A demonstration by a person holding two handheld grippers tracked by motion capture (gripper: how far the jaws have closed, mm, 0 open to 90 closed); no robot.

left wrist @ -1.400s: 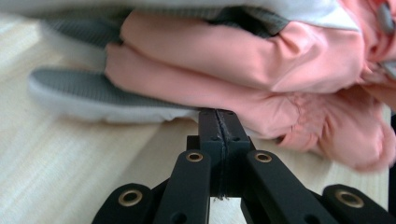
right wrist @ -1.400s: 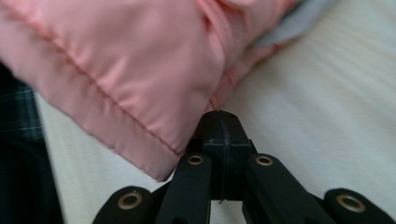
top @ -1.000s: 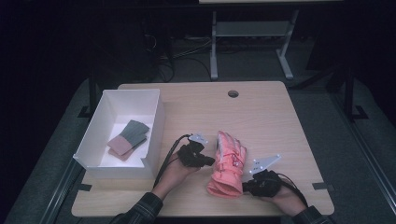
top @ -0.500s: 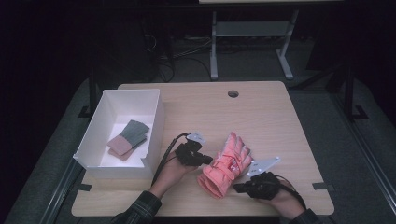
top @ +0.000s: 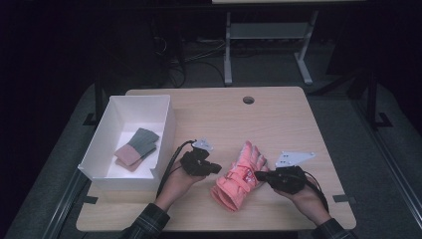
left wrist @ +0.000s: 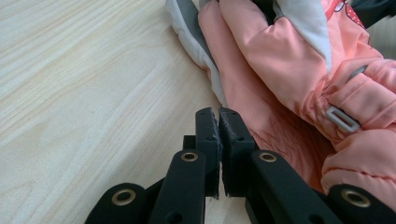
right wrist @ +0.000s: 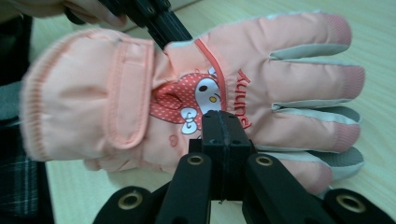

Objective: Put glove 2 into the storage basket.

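Your pink glove (top: 240, 175) lies on the table (top: 278, 119) toward its near edge, cuff pointing at you and fingers pointing away and slightly right. Take the glove as your landmark.

Your right tool (top: 260, 175) meets the glove's right side. In the right gripper view its jaws are pressed together with no gap, at the glove's lower edge just below the cartoon patch; whether they pinch any fabric you cannot tell from here.

Your left tool (top: 218, 169) sits just left of the glove, beside the cuff. In the left gripper view its jaws have just been parting by a sliver; only a thin slit shows, with nothing in it, and the tips (left wrist: 219, 116) sit against the glove's edge above bare wood.

Left of the glove, beyond your left hand (top: 175, 185), the white box (top: 166, 130) stands near the table's left edge, holding a folded grey and pink item (top: 137, 148). Beyond the glove, the wood runs open to the round hole (top: 248, 100) near the far edge. Right of the glove, past your right hand (top: 304, 198), open table reaches the right edge.
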